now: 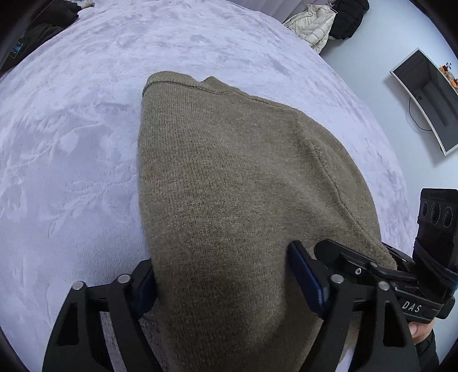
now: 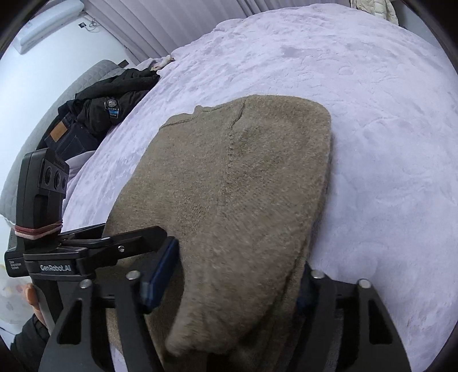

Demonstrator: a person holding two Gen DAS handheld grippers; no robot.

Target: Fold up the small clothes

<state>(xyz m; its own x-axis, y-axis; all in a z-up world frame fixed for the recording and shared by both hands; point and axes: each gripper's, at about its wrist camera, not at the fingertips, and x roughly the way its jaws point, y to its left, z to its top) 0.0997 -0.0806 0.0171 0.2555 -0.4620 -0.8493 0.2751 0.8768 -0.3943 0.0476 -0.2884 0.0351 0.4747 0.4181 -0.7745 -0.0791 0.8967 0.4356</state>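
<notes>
An olive-brown knitted sweater (image 1: 234,177) lies folded on a pale lilac plush blanket (image 1: 71,160), filling the centre and lower half of both views, its ribbed neckline toward the top of the frame. Its near end drapes over and between the fingers of both tools.

In the left wrist view the left gripper (image 1: 226,283) sits at the bottom centre, its jaws spread wide with the sweater's near end between them; whether the pads are pressing the cloth I cannot tell. The right gripper (image 2: 226,283) shows at the bottom of its own view, jaws likewise wide apart with knit bunched between and over them; again I cannot tell if it has a hold.

At the upper left of the right view lies a black jacket (image 2: 114,97) beside dark jeans (image 2: 68,137). A cream puffer coat (image 1: 312,25) hangs at the upper right of the left view, with a monitor (image 1: 429,97) at the right edge.
</notes>
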